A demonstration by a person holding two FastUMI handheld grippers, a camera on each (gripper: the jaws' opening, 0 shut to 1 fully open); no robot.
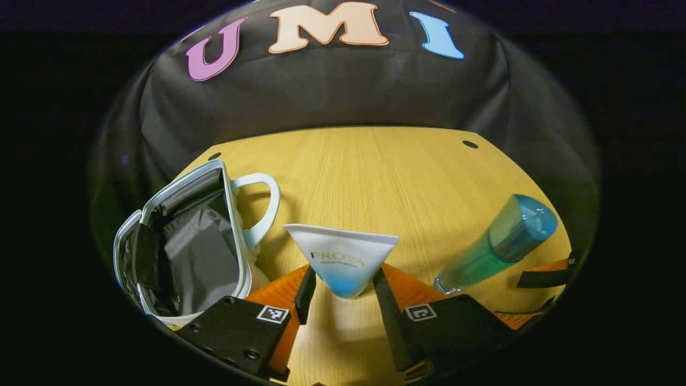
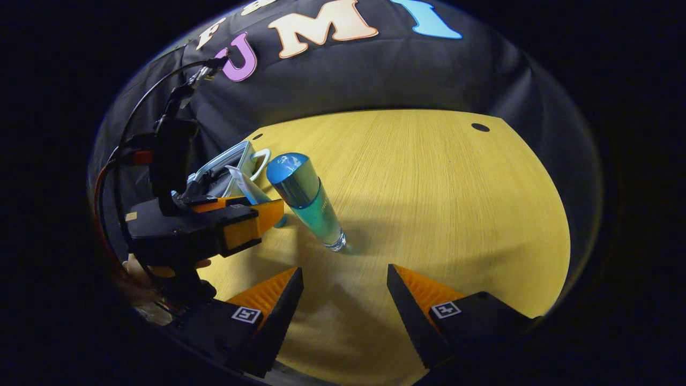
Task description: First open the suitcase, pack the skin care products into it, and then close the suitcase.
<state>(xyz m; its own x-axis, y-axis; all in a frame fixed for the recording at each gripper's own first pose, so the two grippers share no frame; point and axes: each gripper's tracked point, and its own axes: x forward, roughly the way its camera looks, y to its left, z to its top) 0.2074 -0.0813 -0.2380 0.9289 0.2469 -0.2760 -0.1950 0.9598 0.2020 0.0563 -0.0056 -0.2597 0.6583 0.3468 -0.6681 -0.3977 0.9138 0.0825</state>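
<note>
My left gripper point(image 1: 344, 274) is shut on the narrow cap end of a white-and-blue skin care tube point(image 1: 343, 252), whose flat wide end points away from me. The small pale-blue suitcase point(image 1: 187, 246) lies open at the left, showing its dark lining and a looped handle. A blue-green bottle point(image 1: 498, 241) stands to the right on the wooden table point(image 1: 375, 171). In the right gripper view, my right gripper point(image 2: 344, 269) is open just short of the bottle point(image 2: 308, 203). The left gripper point(image 2: 265, 214) holds the tube point(image 2: 244, 185) beside the suitcase point(image 2: 230, 158).
Black cloth walls off the table's far and side edges point(image 2: 375, 80). Two small round holes sit near the far corners of the tabletop point(image 1: 470, 144). A hand point(image 2: 144, 268) and cables sit behind the left gripper. Bare wood point(image 2: 455, 203) spreads to the bottle's right.
</note>
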